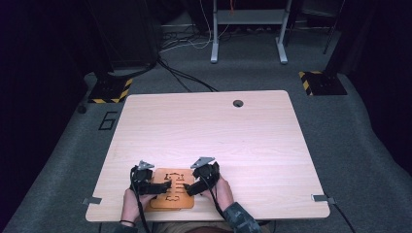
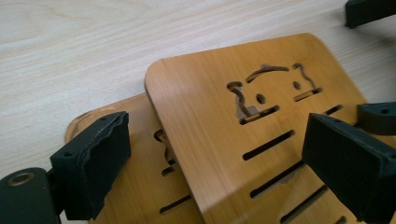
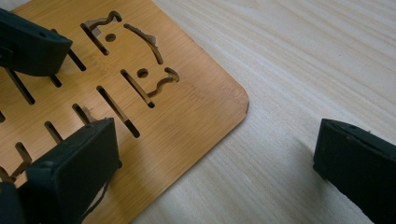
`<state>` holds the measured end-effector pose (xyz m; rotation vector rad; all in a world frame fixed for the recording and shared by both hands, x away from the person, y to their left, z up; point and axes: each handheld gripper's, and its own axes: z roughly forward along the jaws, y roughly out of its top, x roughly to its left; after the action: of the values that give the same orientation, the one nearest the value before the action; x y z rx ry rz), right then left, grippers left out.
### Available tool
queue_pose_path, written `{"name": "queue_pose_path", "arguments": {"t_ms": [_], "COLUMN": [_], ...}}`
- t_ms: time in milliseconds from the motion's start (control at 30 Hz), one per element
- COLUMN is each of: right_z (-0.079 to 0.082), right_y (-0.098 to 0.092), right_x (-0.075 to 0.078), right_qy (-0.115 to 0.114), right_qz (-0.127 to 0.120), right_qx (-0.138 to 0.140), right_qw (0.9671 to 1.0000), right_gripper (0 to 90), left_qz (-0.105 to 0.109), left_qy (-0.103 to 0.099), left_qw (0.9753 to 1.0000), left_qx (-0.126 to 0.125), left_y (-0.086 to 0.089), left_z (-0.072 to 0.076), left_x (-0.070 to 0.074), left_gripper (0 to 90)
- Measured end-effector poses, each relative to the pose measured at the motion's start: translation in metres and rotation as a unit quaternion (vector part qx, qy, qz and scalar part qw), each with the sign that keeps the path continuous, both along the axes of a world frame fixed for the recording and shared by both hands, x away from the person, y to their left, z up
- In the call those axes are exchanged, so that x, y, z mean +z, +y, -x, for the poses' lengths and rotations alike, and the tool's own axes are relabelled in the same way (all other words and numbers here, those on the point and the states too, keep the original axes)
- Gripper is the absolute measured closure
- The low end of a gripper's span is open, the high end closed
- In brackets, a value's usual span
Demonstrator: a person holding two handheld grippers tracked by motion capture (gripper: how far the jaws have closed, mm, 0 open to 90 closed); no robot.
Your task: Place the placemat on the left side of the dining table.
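Two wooden boards with cut-out slots are lying stacked on the desk, close to its near edge and left of its middle; the upper board is sitting askew on the lower board, so that a strip of the lower one is sticking out along the upper one's side in the left gripper view; both are carrying rows of narrow slots, and the upper one is also showing a small animal-like face cut through near one rounded corner; the left hand-held gripper is reaching in over the boards from their left side, its jaws standing wide apart, one over the exposed strip of the lower board and the other over the slotted field of the upper board, clamping nothing; whether its pads are touching the wood I cannot tell; the right hand-held gripper is coming in from the boards' right side, its jaws likewise spread wide, one hanging over the slotted part of the upper board and the other out over bare desk beyond the board's rounded corner; the two are pointing towards each other above the boards, tips near one another; the person's hands are holding them just behind the boards, at the desk's near edge
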<state>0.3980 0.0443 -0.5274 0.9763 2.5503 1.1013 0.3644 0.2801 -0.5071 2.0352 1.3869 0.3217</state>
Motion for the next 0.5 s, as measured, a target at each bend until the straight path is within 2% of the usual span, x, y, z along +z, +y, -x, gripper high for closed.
{"name": "queue_pose_path", "arguments": {"t_ms": [67, 100, 133, 400, 500], "right_z": [-0.0001, -0.0001, -0.0001, 0.0003, 0.0003], "right_y": [-0.0003, -0.0003, -0.0004, -0.0009, -0.0018], "right_x": [0.0001, 0.0001, 0.0001, 0.0001, 0.0001], "right_qy": [0.0, 0.0, 0.0, 0.001, 0.002], "right_qz": [0.001, 0.002, 0.002, 0.001, -0.002], "right_qx": [0.001, 0.0, 0.0, -0.006, -0.009], "right_qw": [1.0, 1.0, 1.0, 1.0, 1.0], "right_gripper": [0.0, 0.0, 0.0, 0.0, 0.0], "left_qz": [0.007, 0.028, 0.036, 0.024, 0.025], "left_qy": [0.004, 0.004, 0.004, 0.008, 0.002], "left_qw": [0.9999, 0.9996, 0.9993, 0.9997, 0.9997], "left_qx": [-0.009, -0.006, -0.007, 0.0, 0.003], "left_y": [-0.0011, -0.0038, -0.005, -0.0078, -0.0089], "left_z": [0.0003, 0.0008, 0.0009, -0.0002, 0.0002], "left_x": [0.0004, 0.0001, 0.0004, 0.0031, 0.0067], "left_gripper": [7.8, 8.2, 9.4, 13.2, 15.4]}}
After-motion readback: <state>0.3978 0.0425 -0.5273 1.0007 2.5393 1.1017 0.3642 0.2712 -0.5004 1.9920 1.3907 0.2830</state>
